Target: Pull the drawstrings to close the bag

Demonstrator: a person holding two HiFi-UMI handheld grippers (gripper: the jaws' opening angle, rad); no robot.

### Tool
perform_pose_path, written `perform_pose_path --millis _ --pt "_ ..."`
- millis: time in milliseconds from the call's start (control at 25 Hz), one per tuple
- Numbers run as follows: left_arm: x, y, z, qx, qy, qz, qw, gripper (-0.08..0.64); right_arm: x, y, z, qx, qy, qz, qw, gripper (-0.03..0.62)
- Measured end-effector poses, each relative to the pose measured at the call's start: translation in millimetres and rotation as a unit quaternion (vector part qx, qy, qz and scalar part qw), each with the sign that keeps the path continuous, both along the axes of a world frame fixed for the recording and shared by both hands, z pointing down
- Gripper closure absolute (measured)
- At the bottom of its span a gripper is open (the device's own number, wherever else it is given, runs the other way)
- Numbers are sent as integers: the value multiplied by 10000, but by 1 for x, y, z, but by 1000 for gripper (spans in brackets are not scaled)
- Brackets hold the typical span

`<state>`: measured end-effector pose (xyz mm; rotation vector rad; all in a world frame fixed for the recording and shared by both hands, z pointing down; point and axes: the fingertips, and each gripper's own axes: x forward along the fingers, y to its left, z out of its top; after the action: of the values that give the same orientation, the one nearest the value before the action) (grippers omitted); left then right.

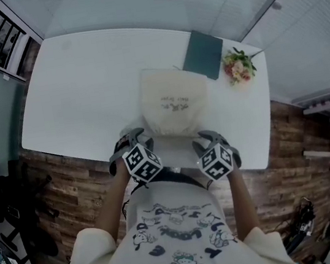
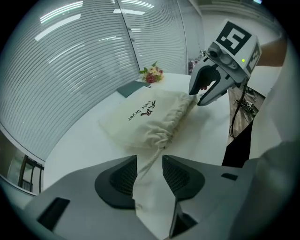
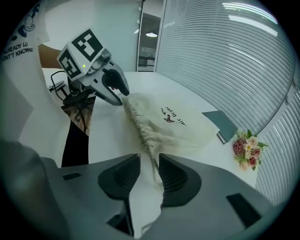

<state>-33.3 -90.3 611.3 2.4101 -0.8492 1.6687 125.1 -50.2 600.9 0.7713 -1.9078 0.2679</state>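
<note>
Cream bag (image 1: 175, 103) lies flat on the white counter (image 1: 84, 91), its gathered mouth toward the person. Left gripper (image 2: 150, 173): fingers apart, left drawstring (image 2: 149, 162) running through the gap, unclamped. Right gripper (image 3: 149, 172): fingers apart, right drawstring (image 3: 151, 161) lying loose between them.

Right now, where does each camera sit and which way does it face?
Head view: on the person's head, steeply down at the table, bag, forearms, left gripper and right gripper.
Left gripper view: on the left gripper, facing the bag's mouth along open jaws astride the left cord; right gripper opposite.
Right gripper view: mirrored, jaws astride the right cord; left gripper opposite.
All share the bag and flowers.
</note>
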Motion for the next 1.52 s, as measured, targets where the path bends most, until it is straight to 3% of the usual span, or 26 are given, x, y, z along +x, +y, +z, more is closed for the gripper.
perform_pose_path --millis 120,200,640,800,920,1040,1120,1280,1520 --pt "7 4 0 -48 -15 186 9998 361 0 0 1 -13 30 53 10000 483" --pt "9 6 2 -131 -72 251 9996 406 1 0 1 -27 43 86 9999 504" --pt "10 10 6 -432 -40 128 9990 505 3 -1 3 -15 107 242 9996 561" --pt "9 9 3 -697 380 -432 9959 511 4 -2 3 -31 -5 453 9990 570" --pt "8 7 0 -1005 992 -1328 9810 511 7 -7 0 57 -131 930 9956 572" --pt "7 4 -4 -1109 1449 -2108 9604 511 13 -12 -5 176 -422 1767 9832 572" --pt "6 3 -6 -998 1553 -2407 9529 512 15 -14 -7 214 -596 2255 9722 572" --pt "5 5 -4 -1007 1558 -2703 9448 512 21 -15 -10 218 -853 2928 9521 572" --pt "-4 -1 -4 -858 1550 -2884 9410 512 40 -13 -5 232 -1132 3665 9232 574"
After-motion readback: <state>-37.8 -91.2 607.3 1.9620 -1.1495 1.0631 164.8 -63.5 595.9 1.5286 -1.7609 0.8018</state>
